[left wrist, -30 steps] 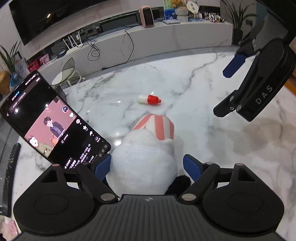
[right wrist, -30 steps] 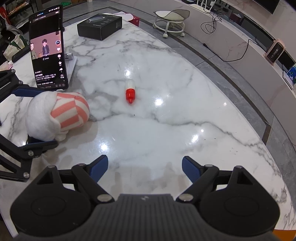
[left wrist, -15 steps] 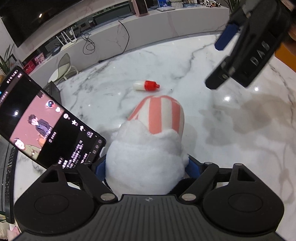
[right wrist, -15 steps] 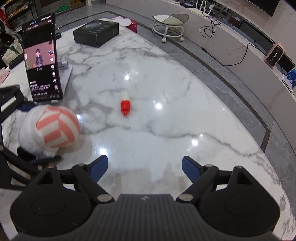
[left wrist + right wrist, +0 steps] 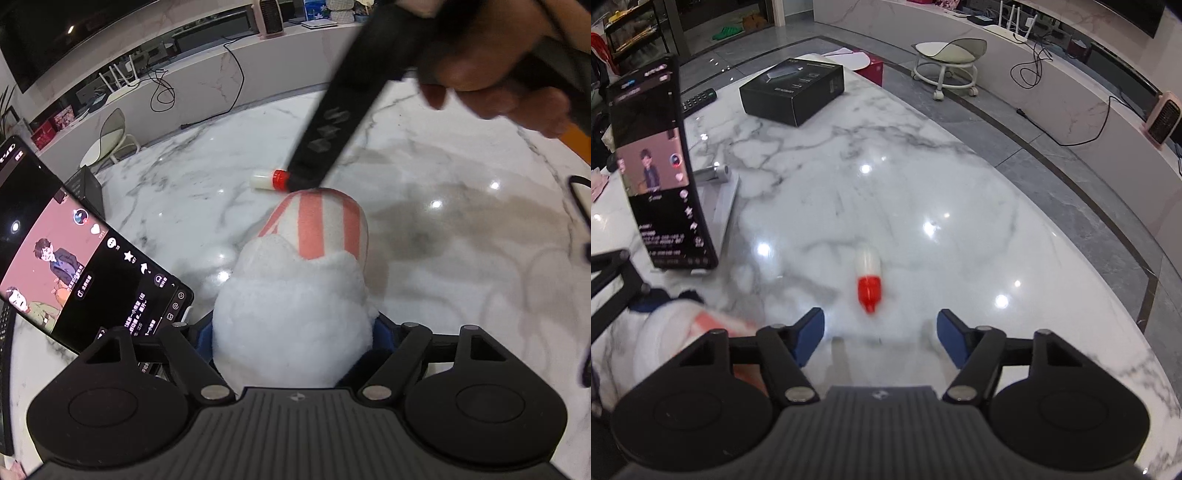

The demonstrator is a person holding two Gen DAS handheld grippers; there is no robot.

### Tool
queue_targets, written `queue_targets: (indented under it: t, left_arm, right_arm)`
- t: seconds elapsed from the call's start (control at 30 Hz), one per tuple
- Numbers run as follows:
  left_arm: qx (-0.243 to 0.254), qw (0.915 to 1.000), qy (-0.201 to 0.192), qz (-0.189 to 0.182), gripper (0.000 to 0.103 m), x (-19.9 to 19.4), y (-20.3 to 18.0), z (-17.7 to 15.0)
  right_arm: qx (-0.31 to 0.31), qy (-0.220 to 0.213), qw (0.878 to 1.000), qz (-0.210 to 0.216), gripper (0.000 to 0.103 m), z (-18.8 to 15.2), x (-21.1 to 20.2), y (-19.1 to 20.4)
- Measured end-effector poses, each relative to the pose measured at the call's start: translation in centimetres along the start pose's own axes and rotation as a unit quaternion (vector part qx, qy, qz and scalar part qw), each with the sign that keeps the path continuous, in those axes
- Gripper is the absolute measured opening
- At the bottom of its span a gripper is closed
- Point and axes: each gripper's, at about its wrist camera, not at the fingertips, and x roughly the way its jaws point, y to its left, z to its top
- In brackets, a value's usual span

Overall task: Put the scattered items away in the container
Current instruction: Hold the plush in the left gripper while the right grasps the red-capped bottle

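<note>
The left gripper (image 5: 293, 332) sits low over the marble table (image 5: 461, 258) with its blue pads (image 5: 384, 330) against both flanks of a white plush toy (image 5: 291, 314) with a red-and-white striped cap; the jaws have just been closing and now press into the fluffy body, so the toy is clamped between them. The right gripper (image 5: 881, 332) is angled down at the table with its fingers apart; its jaws have also just been narrowing, but nothing lies between the blue fingertips (image 5: 809, 330). Just beyond those tips lies a small white bottle with a red cap (image 5: 868, 278), on its side, cap end toward the gripper and untouched. In the left wrist view the same bottle lies past the toy's striped cap, partly hidden by the right gripper's black finger, with the hand (image 5: 491, 66) that holds that gripper above it. A phone (image 5: 661, 173) stands upright on a stand to the left, screen lit with a video and small text too fine to read. Farther back, a black box (image 5: 794, 90) rests on the table; its printing is illegible. No container is identifiable in either view.
</note>
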Motion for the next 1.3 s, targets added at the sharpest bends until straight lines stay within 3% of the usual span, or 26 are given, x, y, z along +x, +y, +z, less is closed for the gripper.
queue_targets:
  t: [0.67, 0.8, 1.07, 1.3]
  left_arm:
    - [-0.017, 0.9998, 0.003, -0.013, 0.091, 0.0, 0.6, 0.1]
    - [-0.021, 0.9997, 0.003, -0.014, 0.091, -0.1, 0.6, 0.1]
    - [-0.022, 0.9997, 0.006, -0.010, 0.090, -0.1, 0.3, 0.3]
    - [-0.027, 0.9995, 0.007, -0.013, 0.087, -0.3, -0.4, 0.5]
  right_arm:
    - [0.005, 0.013, 1.000, 0.010, 0.044, 1.6, 3.5, 0.4]
    - [-0.003, 0.011, 1.000, 0.005, 0.019, 1.6, 3.3, 0.5]
    - [0.002, 0.022, 1.000, -0.001, 0.019, -0.1, 2.2, 0.3]
    - [0.019, 0.026, 0.999, -0.004, 0.019, -3.7, -0.4, -0.5]
